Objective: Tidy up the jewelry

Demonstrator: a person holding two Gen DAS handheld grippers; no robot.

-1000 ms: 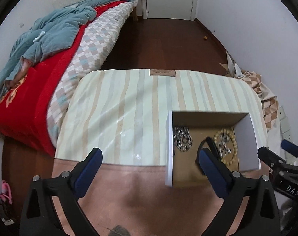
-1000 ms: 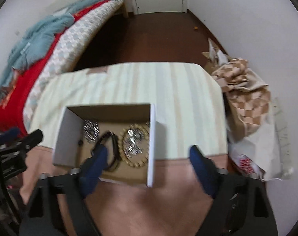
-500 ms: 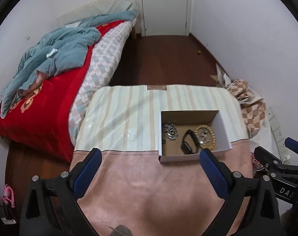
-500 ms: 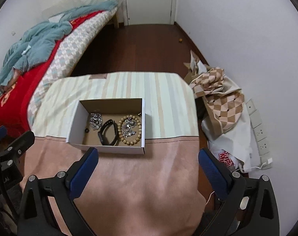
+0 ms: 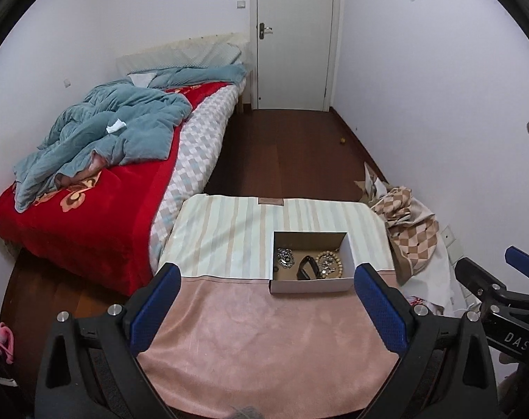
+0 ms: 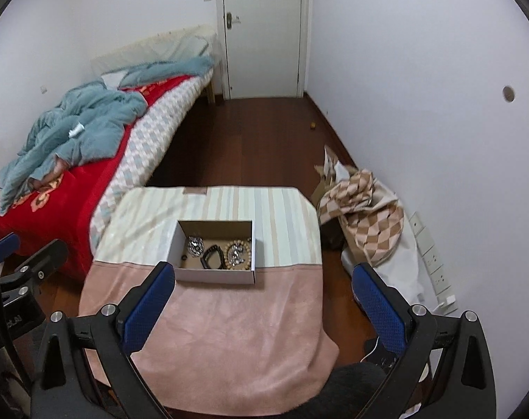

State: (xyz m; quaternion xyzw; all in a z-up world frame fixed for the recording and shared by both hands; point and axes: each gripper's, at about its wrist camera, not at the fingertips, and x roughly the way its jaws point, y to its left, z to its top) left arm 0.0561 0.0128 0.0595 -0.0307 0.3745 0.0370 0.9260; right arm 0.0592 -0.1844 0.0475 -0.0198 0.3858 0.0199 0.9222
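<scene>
- My left gripper point(image 5: 266, 300) hangs above the near, pink part of the cloth-covered table point(image 5: 264, 342), jaws spread wide with nothing between the blue pads.
- My right gripper point(image 6: 262, 298) is likewise wide apart and empty; its jaws have just finished opening.
- A white cardboard box point(image 5: 311, 284) sits on the table towards its right edge, across the line where pink cloth meets striped cloth.
- Inside the box lie a silver piece point(image 5: 285, 257), a black band point(image 5: 307, 267) and a wooden bead bracelet point(image 5: 330, 264), side by side.
</scene>
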